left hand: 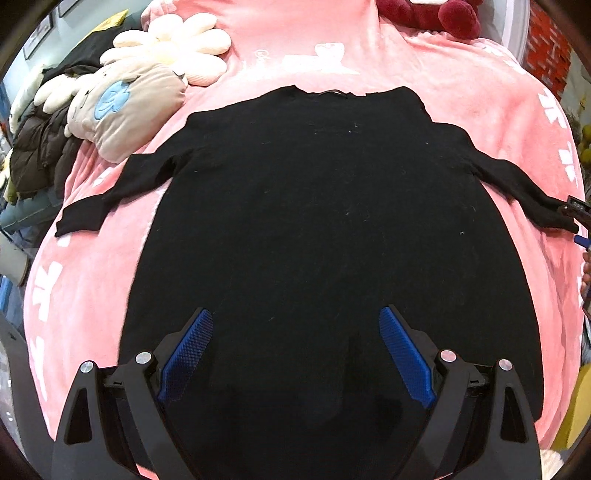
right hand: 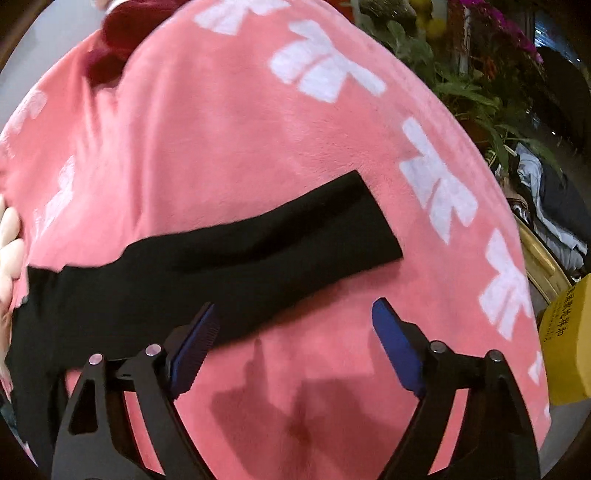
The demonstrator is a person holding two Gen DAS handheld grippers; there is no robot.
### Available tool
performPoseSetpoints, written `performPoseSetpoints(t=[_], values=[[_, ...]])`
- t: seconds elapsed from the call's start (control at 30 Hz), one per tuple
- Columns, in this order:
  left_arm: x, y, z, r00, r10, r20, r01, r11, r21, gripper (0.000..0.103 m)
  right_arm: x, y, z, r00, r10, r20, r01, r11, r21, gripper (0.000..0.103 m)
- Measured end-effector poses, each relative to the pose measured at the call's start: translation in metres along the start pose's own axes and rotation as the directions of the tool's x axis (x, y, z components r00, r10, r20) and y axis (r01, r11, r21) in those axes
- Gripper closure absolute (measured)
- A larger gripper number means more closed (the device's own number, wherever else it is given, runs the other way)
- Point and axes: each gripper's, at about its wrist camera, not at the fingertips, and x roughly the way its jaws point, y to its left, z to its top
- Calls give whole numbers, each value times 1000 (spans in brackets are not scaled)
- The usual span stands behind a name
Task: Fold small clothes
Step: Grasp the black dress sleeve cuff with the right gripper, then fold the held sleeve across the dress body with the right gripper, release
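Left gripper [left hand: 295, 321]: jaws stood wide apart and empty, poised over the lower body of the black sweater [left hand: 314, 221], near its hem; whether the blue pads [left hand: 190, 354] touched the cloth could not be told. Right gripper [right hand: 293, 317]: jaws likewise spread and empty, with the sweater's right sleeve [right hand: 258, 251] lying just ahead of them. The inner pad overlapped the sleeve's near edge in view, while the outer pad stood over bare blanket. The sleeve's cuff lay beyond and slightly to the outer side of that gripper.

The sweater lay flat and face-up on the pink blanket [left hand: 498, 122], its neckline far from the left gripper and both sleeves spread outward from the body. The left sleeve [left hand: 110, 195] reached toward a beige plush toy [left hand: 129, 110] and a cream flower cushion [left hand: 177, 44] beside the sweater's left shoulder. A dark red plush [left hand: 436, 14] sat beyond the neckline, and potted plants [right hand: 461, 74] stood past the blanket's edge on the sweater's right.

Judged progress: the garment appeared spread and smoothed, but no fold was yet visible. Both sleeves remained to be turned inward, followed by the body folds. The right sleeve seemed the likeliest first grasp.
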Motion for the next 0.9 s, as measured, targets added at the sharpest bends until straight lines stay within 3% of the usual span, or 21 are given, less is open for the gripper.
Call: performPoseSetpoints(t=[0.07, 0.23, 0.3, 0.43, 0.5, 0.63, 0.8, 0.9], values=[[3, -4, 1, 1000, -5, -1, 5, 1000, 4, 14, 12, 0, 2, 1000, -2, -17, 2, 1000, 14, 28], [7, -11, 1, 1000, 1, 8, -2, 999, 39, 14, 27, 8, 6, 999, 17, -31, -17, 1000, -9, 67], [9, -11, 1, 1000, -3, 6, 3, 999, 39, 14, 22, 14, 8, 1000, 18, -20, -18, 999, -33, 98], [8, -7, 5, 1000, -20, 6, 19, 1000, 19, 14, -23, 44, 13, 991, 111, 78, -104, 990, -92, 99], [7, -4, 5, 1000, -27, 10, 27, 1000, 10, 14, -54, 73, 16, 973, 202, 115, -185, 972, -144, 100], [2, 5, 5, 999, -37, 21, 38, 999, -7, 14, -108, 142, 18, 914, 381, 141, -339, 906, -252, 100], [-7, 21, 1, 998, -48, 33, 49, 998, -40, 14, -134, 261, -12, 829, 558, 29, -502, 766, -402, 100], [-11, 32, -2, 999, -43, 32, 44, 997, -59, 14, -125, 328, -59, 812, 577, -84, -539, 688, -486, 99]])
